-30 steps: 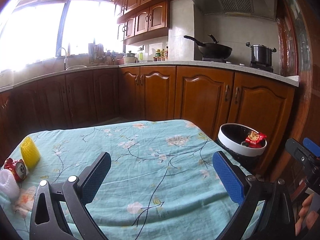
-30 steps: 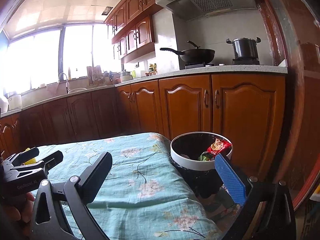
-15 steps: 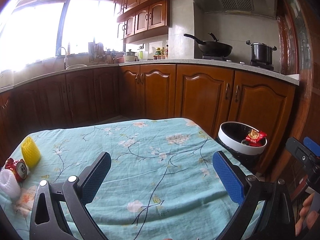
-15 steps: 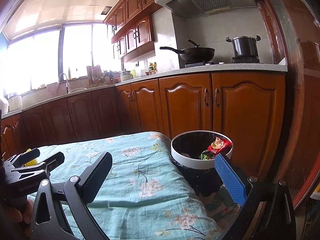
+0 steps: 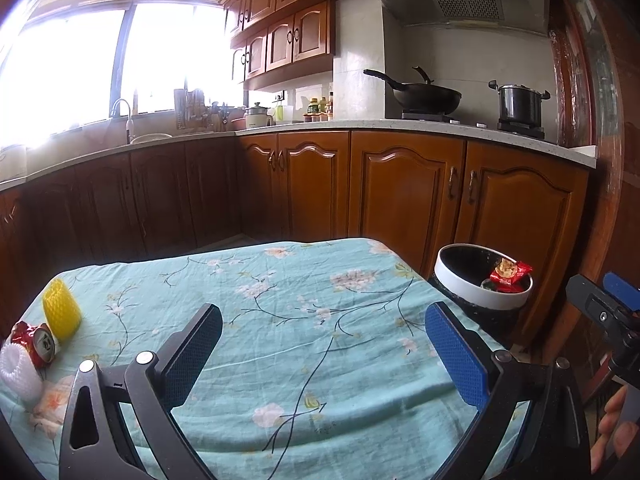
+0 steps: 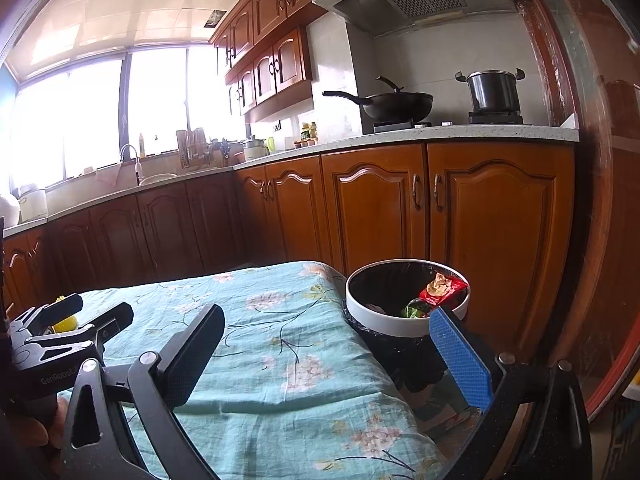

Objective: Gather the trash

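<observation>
A white-rimmed trash bin (image 5: pixel 460 286) (image 6: pixel 360 312) with a black liner stands off the table's far right corner and holds a red snack wrapper (image 5: pixel 510 272) (image 6: pixel 442 290). On the table's left edge lie a yellow foam net sleeve (image 5: pixel 61 315), a crushed red can (image 5: pixel 38 344) and a white foam net (image 5: pixel 18 372). My left gripper (image 5: pixel 322 350) is open and empty above the cloth. My right gripper (image 6: pixel 328 354) is open and empty near the bin. The left gripper also shows in the right wrist view (image 6: pixel 86 320).
The table wears a teal flowered cloth (image 5: pixel 304 320). Wooden kitchen cabinets (image 5: pixel 400 192) run behind it, with a wok (image 5: pixel 424 94) and pot (image 5: pixel 518 106) on the stove. A wooden door frame (image 6: pixel 600 200) stands at the right.
Both views have shifted slightly; the bin and table sit a little lower and nearer the right gripper. Both grippers stay open and empty.
</observation>
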`<state>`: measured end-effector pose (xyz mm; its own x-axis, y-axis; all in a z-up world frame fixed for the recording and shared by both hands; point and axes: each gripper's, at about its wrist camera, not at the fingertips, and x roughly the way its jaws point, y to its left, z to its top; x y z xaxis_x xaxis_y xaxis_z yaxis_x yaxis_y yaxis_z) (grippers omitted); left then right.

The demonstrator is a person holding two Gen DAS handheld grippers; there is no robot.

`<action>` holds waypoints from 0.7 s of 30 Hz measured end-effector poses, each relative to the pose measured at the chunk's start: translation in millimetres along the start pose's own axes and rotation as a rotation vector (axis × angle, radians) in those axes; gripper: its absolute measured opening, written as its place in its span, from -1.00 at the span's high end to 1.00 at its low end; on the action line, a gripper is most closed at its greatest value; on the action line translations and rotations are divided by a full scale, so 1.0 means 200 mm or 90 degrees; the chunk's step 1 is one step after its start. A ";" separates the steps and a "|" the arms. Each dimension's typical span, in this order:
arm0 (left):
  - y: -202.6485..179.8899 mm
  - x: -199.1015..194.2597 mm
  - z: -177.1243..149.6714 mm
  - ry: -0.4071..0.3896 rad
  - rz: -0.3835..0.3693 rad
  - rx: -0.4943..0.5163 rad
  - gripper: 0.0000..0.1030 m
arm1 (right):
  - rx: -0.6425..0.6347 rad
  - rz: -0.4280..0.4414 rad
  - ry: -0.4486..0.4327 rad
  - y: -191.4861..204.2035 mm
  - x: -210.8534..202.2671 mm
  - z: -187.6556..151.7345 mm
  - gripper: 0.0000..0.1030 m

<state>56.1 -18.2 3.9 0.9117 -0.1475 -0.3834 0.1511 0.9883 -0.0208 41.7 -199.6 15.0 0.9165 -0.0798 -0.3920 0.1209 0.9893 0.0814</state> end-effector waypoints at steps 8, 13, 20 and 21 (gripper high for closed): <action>0.02 0.01 0.00 0.004 -0.009 0.003 -0.99 | 0.001 0.004 0.000 0.00 0.00 0.00 -1.00; 0.03 0.02 0.01 0.004 -0.010 0.005 -0.99 | 0.001 0.006 0.001 -0.01 0.00 0.01 -1.00; 0.03 0.02 0.01 0.004 -0.015 0.011 -0.99 | 0.004 0.007 -0.001 -0.02 0.00 0.01 -1.00; 0.03 0.02 0.01 0.004 -0.015 0.012 -0.99 | 0.005 0.007 -0.001 -0.02 0.00 0.01 -1.00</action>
<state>61.3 -12.7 4.1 0.9054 -0.1702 -0.3889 0.1793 0.9837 -0.0130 42.8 -203.7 17.1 0.9187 -0.0686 -0.3890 0.1132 0.9892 0.0929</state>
